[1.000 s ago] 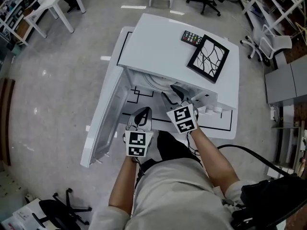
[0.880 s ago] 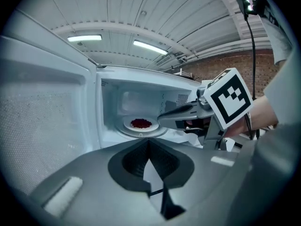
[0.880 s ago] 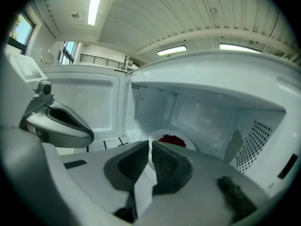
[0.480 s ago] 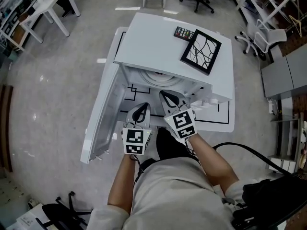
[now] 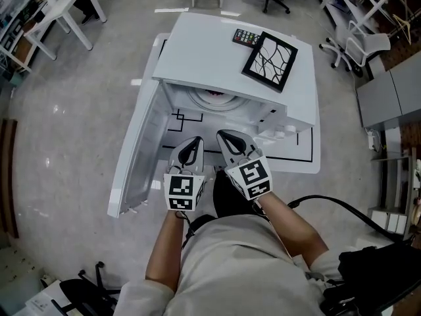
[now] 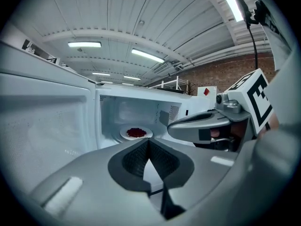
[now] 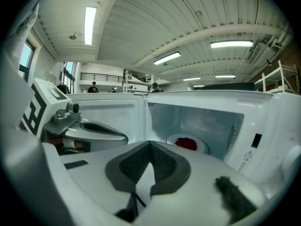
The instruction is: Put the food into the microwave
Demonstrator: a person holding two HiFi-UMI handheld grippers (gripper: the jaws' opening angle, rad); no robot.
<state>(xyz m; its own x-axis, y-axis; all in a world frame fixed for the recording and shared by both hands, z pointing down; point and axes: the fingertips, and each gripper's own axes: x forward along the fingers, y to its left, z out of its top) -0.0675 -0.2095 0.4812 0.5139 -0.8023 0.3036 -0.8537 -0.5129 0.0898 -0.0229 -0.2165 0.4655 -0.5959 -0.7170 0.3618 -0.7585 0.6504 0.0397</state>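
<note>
The white microwave (image 5: 217, 54) stands with its door (image 5: 135, 157) swung open to the left. Inside, on the turntable, a white plate of red food (image 5: 214, 97) sits free of both grippers; it also shows as the plate (image 6: 136, 133) and the plate (image 7: 188, 144). My left gripper (image 5: 191, 142) and right gripper (image 5: 227, 137) hover side by side just outside the opening, both shut and empty. The left gripper (image 6: 148, 142) has its pads together, and so does the right gripper (image 7: 150, 145).
A remote control (image 5: 245, 37) and a black framed panel with white lines (image 5: 270, 52) lie on top of the microwave. The white table (image 5: 304, 158) carries black line markings. Office chairs (image 5: 358, 45) and a white desk (image 5: 62, 8) stand around on the grey floor.
The right gripper, open and reaching into the microwave a second ago, has shut and drawn back toward me. The left gripper has also pulled back slightly. The plate stays inside.
</note>
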